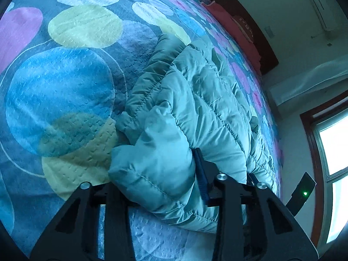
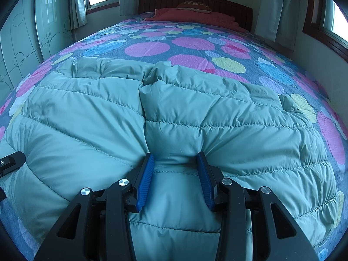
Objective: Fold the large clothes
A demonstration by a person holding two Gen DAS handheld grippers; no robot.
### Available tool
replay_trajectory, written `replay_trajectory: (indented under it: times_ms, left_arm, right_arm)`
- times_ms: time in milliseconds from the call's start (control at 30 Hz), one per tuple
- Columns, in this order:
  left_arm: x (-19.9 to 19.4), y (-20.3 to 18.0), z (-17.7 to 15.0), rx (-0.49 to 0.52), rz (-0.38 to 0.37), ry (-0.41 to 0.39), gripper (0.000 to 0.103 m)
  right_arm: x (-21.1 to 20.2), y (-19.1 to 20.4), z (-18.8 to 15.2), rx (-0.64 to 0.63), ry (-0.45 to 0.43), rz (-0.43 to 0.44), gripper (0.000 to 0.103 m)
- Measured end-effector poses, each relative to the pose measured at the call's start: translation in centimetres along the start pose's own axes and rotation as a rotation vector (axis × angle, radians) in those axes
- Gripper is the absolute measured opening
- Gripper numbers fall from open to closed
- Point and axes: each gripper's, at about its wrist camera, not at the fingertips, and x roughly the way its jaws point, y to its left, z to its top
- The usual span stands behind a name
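Note:
A pale green quilted puffer jacket (image 2: 195, 117) lies spread on the bed with the circle-pattern cover (image 2: 191, 43). My right gripper (image 2: 175, 158) pinches a bunched fold of the jacket's near hem between its blue pads (image 2: 145, 178). In the left wrist view the same jacket (image 1: 195, 100) runs away along the bed. My left gripper (image 1: 156, 174) holds a puffy fold of it; the fabric bulges over and hides the left finger, and only the right blue pad (image 1: 201, 171) shows. The other gripper's body (image 1: 302, 191) shows at the right edge.
The bed cover (image 1: 65, 82) extends left of the jacket. A red blanket and pillow (image 2: 191, 13) lie by the dark headboard (image 2: 195, 0). Wardrobe doors (image 2: 26, 39) stand at the left, and curtains and windows (image 2: 332, 15) at the right. The left gripper's tip (image 2: 10, 163) shows at the left edge.

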Motion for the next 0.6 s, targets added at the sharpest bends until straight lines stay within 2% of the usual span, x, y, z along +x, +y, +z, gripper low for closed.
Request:
replay_trajectory:
  times_ms: [100, 300, 333, 433, 600]
  left_arm:
    - [-1.3, -2.1, -0.1, 0.114, 0.023, -0.063, 0.014]
    - [-3.8, -6.3, -0.6, 0.284, 0.011, -0.171, 0.012]
    - [-4.3, -7.2, -0.7, 0.311, 0.006, -0.186, 0.012]
    - [-5.0, -9.3, -0.9, 0.372, -0.01, -0.202, 0.012]
    - [-5.5, -13.6, -2.4, 0.482, -0.035, -0.218, 0.012]
  right_arm:
    - [0.0, 0.0, 0.0, 0.0, 0.0, -0.002, 0.041]
    - [-0.1, -0.6, 0.8, 0.021, -0.005, -0.001, 0.044]
    - [-0.5, -0.9, 1.0, 0.03, -0.01, -0.001, 0.048]
    - [-2.0, -2.5, 1.4, 0.04, -0.04, -0.019, 0.057]
    - [-4.0, -6.4, 1.0, 0.071, -0.056, -0.053, 0.058]
